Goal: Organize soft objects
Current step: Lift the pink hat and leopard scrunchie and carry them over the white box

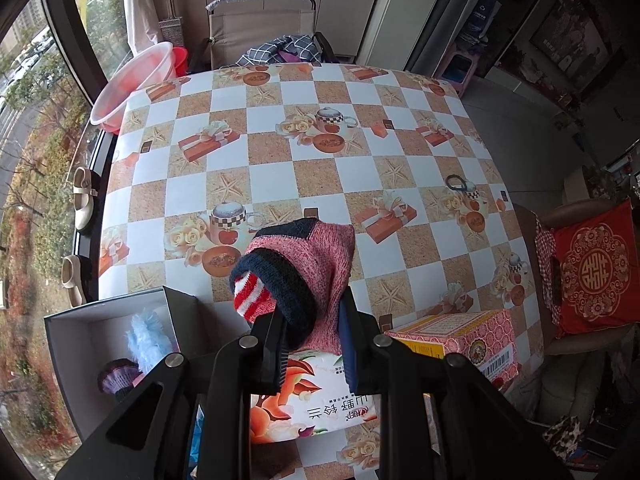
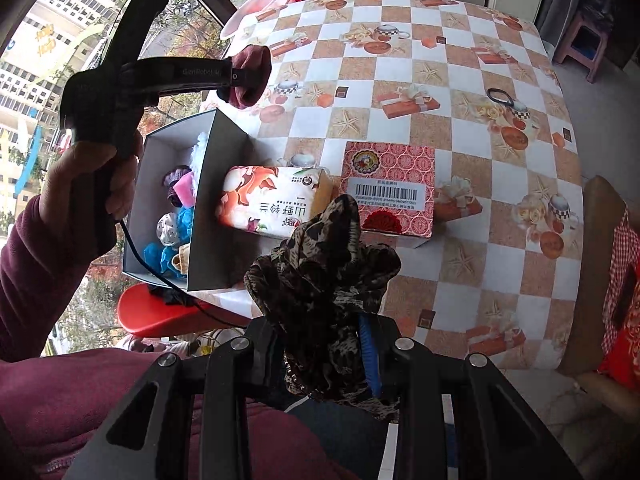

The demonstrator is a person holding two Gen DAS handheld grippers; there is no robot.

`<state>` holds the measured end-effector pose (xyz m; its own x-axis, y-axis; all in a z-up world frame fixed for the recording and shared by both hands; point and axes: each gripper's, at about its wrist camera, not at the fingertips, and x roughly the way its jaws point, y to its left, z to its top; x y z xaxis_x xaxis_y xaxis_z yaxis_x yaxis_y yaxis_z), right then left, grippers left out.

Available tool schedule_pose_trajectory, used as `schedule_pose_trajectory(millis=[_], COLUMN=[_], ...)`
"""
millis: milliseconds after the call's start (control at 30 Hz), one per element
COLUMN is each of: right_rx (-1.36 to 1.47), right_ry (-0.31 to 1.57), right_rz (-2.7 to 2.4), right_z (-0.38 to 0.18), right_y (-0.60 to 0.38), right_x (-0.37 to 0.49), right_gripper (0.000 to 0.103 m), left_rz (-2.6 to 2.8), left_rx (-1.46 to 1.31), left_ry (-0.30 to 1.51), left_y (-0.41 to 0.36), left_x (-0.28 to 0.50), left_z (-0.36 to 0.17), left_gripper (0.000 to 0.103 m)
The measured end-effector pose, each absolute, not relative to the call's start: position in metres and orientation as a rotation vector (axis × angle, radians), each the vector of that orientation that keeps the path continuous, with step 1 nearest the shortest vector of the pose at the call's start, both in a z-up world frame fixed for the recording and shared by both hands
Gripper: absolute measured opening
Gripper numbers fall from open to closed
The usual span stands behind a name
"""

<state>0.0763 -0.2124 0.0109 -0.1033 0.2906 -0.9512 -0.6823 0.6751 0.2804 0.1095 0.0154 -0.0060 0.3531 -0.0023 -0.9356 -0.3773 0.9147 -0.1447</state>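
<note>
Only right view shows left hand point(image 2: 96, 184); left fingers point(image 1: 276, 344) pinching pink sock point(image 1: 320, 264), right fingers point(image 2: 370, 356) pinching leopard cloth point(image 2: 324, 276).

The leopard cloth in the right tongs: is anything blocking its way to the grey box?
Nothing visible blocks it. The leopard cloth hangs just right of the grey box, whose top is open. The tissue pack lies beside the box, not over it.
</note>
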Motion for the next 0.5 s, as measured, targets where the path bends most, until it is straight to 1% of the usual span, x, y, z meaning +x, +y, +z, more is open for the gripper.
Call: schedule_pose_trajectory(millis=[500], right_rx=[-0.463], right_ry=[1.458], right_rz=[0.99], right_z=[0.004], right_y=[-0.165], right_x=[0.036], right_gripper=[0.034], left_rz=[0.306], left_rx=[-0.445], left_ry=[1.172], left_y=[0.037], left_x=[0.049], left_z=[-0.004], left_gripper=[0.024])
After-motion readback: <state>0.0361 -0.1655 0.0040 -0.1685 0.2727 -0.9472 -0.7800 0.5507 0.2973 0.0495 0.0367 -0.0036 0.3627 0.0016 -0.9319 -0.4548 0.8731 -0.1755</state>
